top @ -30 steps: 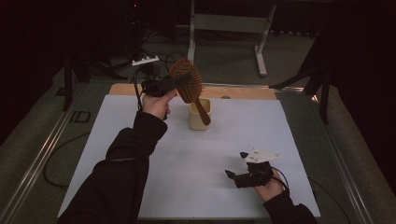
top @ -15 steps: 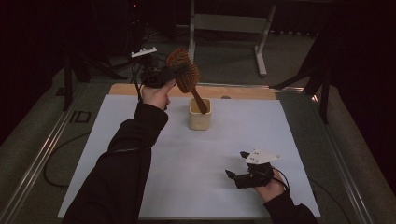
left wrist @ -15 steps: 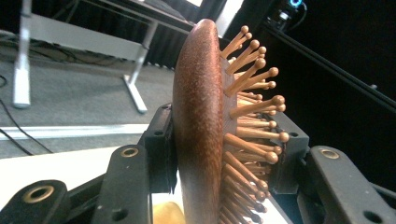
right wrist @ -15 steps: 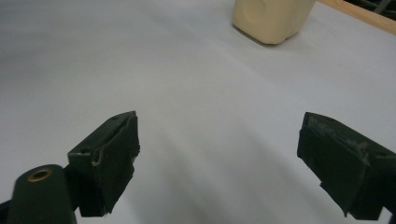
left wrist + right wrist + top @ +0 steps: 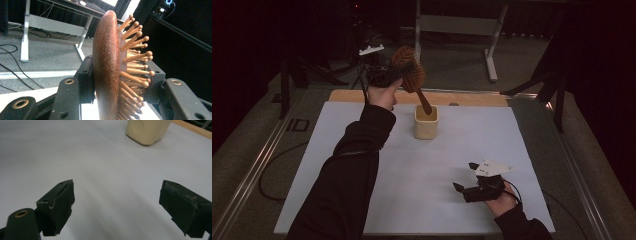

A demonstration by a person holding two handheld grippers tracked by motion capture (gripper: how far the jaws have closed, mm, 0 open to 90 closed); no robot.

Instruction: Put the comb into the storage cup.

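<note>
A wooden hairbrush (image 5: 409,72) with ball-tipped pins hangs tilted above the cream cup (image 5: 426,125) at the back middle of the table. Its handle slants down, with the end at the cup's mouth. My left gripper (image 5: 399,75) is shut on the brush head. In the left gripper view the brush (image 5: 106,70) stands edge-on between the jaws, smooth back to the left and pins to the right, with my left gripper (image 5: 117,80) clamped on both faces. My right gripper (image 5: 465,176) rests low near the front right, open and empty. In the right gripper view my right gripper (image 5: 117,192) faces the cup (image 5: 147,130).
A white sheet (image 5: 452,150) covers the table, with a wooden strip (image 5: 472,98) along its far edge. Metal rails (image 5: 257,165) run along the sides. A white-framed stand (image 5: 452,25) is on the floor beyond the table. A cable (image 5: 277,185) lies at the left.
My left hand has lifted the brush up and back to the left, drawing the handle out toward the cup's rim. The right gripper has stayed put.
</note>
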